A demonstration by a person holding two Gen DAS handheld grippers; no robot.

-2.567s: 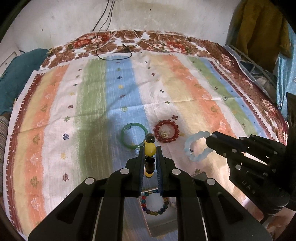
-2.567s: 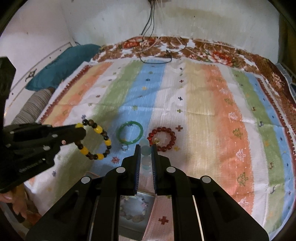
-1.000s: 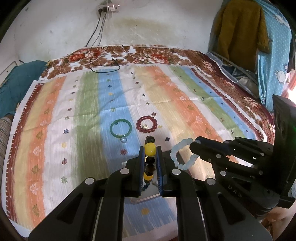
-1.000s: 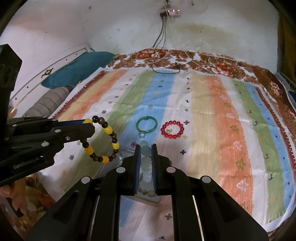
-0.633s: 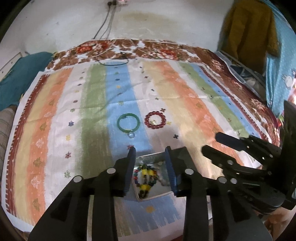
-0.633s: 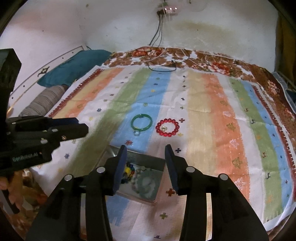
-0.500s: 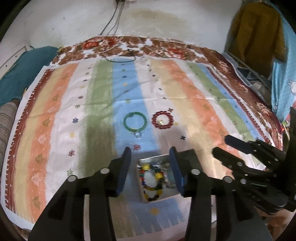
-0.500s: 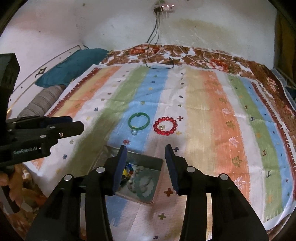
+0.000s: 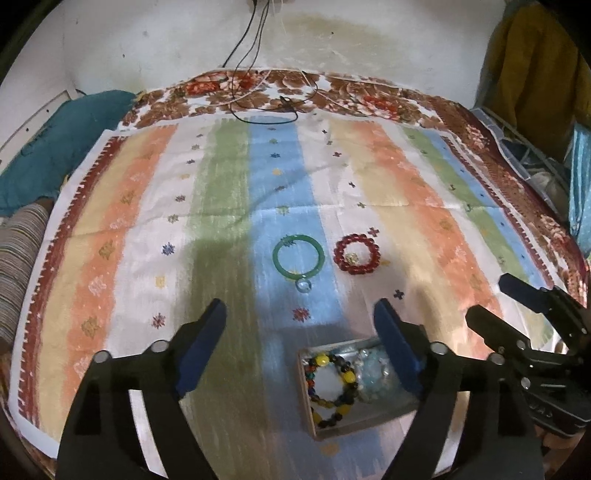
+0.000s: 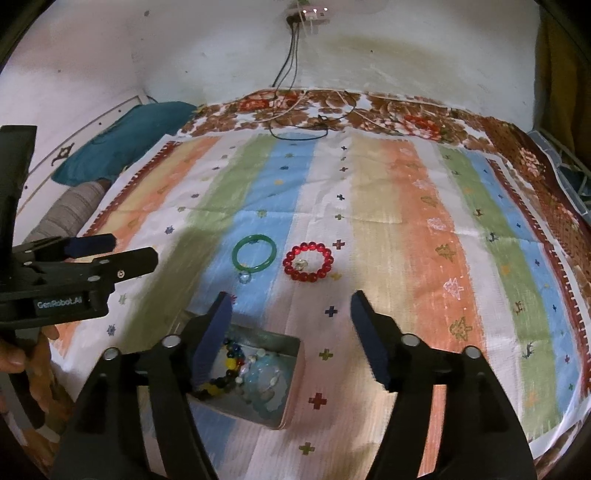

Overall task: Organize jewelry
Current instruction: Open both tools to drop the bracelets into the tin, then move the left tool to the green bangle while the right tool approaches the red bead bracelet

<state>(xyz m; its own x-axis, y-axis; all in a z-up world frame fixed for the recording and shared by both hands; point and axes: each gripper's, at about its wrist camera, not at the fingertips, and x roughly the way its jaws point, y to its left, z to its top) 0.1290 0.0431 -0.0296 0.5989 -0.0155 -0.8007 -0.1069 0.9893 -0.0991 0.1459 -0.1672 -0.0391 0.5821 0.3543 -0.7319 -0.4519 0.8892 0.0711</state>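
Note:
A small metal box (image 9: 321,430) (image 10: 291,354) lies on the striped cloth near its front edge. Inside it lie a yellow-and-dark bead bracelet (image 9: 334,387) (image 10: 225,380) and a pale blue bracelet (image 9: 373,373) (image 10: 266,384). Farther back rest a green bangle (image 9: 298,256) (image 10: 254,253), a small clear ring (image 9: 304,285) (image 10: 244,277) touching it, and a red bead bracelet (image 9: 357,253) (image 10: 308,262). My left gripper (image 9: 301,323) hovers over the box's left side, jaws opening, nothing between them. My right gripper (image 10: 290,314) hangs above the box, jaws opening and empty.
The striped cloth (image 9: 406,192) covers a flowered bedspread (image 10: 417,125). Black cables (image 9: 266,107) trail from a wall socket (image 10: 306,13) onto the bed's far side. A teal pillow (image 10: 122,147) and striped bolster (image 9: 18,251) lie at left; clothes hang at right (image 9: 532,66).
Both grippers let go of their bracelets, which now lie in the box. Their jaws have spread wide, and the left gripper has shifted left of the box.

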